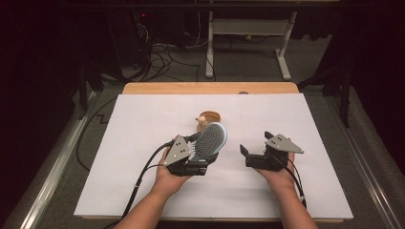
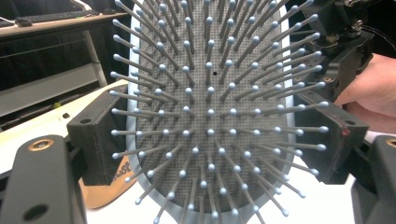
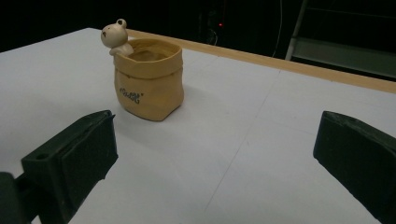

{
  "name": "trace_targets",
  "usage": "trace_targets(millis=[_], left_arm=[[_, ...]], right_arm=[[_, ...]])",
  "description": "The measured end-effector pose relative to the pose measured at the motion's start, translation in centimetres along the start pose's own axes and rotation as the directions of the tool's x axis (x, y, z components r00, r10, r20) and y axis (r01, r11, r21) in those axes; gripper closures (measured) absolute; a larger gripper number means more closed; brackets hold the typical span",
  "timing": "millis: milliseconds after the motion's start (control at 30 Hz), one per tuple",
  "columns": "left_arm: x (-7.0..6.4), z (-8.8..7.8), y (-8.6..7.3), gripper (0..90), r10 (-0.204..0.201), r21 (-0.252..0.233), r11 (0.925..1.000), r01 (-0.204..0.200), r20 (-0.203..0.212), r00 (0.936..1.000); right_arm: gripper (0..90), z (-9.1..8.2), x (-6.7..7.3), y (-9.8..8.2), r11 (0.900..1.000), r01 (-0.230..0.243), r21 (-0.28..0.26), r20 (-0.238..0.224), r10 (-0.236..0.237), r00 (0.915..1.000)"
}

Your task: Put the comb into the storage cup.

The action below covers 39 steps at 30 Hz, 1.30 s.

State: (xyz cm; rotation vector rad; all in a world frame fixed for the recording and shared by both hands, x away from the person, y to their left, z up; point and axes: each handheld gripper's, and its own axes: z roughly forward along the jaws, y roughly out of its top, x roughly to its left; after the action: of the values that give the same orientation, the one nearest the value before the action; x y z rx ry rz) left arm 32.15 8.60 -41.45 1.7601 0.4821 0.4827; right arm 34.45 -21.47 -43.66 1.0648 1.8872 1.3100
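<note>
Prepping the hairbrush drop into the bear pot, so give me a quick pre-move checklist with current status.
1. Left tongs closed on hairbrush: ok, both jaws bear on the rim of its head in the left gripper view.
2. Brush orientation: ok, bristles face the left gripper's camera, head tilted up over the white sheet.
3. Right tongs free: ok, jaws wide apart with nothing between them.
4. Bear pot upright with mouth open: ok, standing on the sheet; whether anything is inside, cannot tell.
5. Handle state: cannot tell, it is hidden.
6. Path from brush to pot: ok, the pot sits just behind the brush head in the high view, nothing in between.
</note>
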Motion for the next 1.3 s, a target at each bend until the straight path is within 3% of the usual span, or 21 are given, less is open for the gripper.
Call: trace_targets(millis=[433,567,767,1300], left_arm=[[-0.5,-0.1,-0.1,20.0,0.021,0.004,0.9998,-0.021,-0.004,0.9998],[-0.7,-0.1,-0.1,20.0,0.015,0.004,0.9999,-0.015,-0.008,0.9999],[-0.6,-0.1,-0.2,20.0,0.021,0.004,0.9998,-0.021,-0.01,0.9997],[-0.9,0.3,-0.5,20.0,0.019,0.012,0.9997,-0.019,-0.011,0.9998]], right_arm=[[0.4,-1.0,1.5,-0.9,1.0,-0.003,0.006,-0.063,0.004,0.998],[0.4,-1.6,1.9,-0.9,0.999,-0.033,-0.002,-0.108,0.032,0.9936],[0.4,-2.2,2.4,-0.7,1.0,-0.011,-0.014,-0.118,0.009,0.993],[0.4,-3.2,3.3,0.6,0.998,-0.024,-0.056,-0.157,0.015,0.9875]])
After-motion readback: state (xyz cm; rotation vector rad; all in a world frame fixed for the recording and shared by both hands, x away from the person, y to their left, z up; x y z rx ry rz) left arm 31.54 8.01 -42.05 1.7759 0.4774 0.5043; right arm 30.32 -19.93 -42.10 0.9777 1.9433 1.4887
